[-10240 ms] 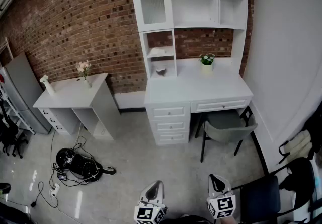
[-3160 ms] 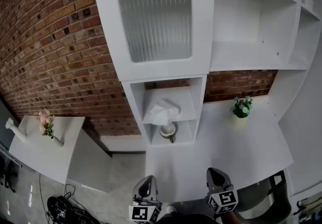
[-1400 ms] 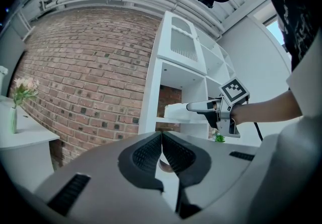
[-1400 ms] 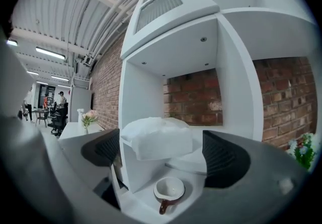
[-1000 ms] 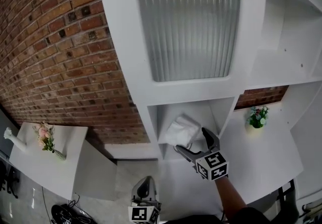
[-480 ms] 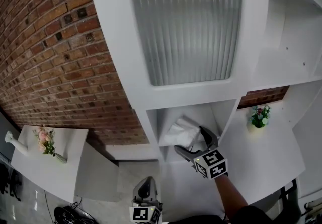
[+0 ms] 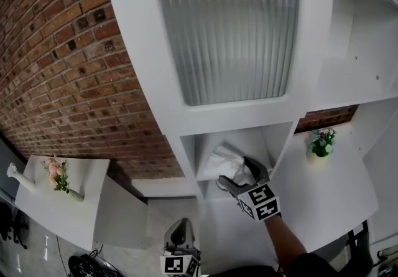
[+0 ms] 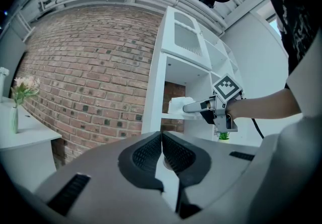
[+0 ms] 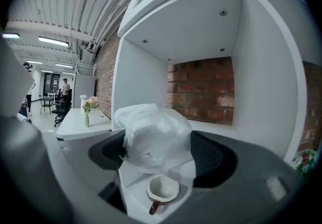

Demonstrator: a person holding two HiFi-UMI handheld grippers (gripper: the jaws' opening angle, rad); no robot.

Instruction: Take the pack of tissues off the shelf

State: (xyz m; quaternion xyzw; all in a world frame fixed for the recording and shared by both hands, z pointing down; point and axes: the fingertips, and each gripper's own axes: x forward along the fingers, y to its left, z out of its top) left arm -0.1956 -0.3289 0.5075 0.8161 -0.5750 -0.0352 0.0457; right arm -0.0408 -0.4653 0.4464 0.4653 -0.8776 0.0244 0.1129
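Squarely at the shelf: right gripper closes around a pack of tissues

Head view: the right gripper (image 7: 239, 173) reaches into the open shelf (image 7: 274, 139) under a ribbed-glass door (image 7: 230, 27), its fingers either side of the white pack of tissues (image 7: 224, 159) resting there; the left gripper (image 7: 181, 233) hangs low, well apart, and a small plant (image 7: 321, 142) stands on the bench (image 7: 329, 201) to the right.

Left gripper view: its fingers (image 8: 146, 152) are pressed together with nothing between them, and the other gripper is seen beyond at the shelf.

Right gripper view: the crinkled pack sits on the shelf board between the dark fingers (image 9: 211, 160), which are closing on it; a cup (image 9: 162, 191) with a brown handle shows in the compartment below, and brick wall (image 9: 201, 92) backs the shelf.
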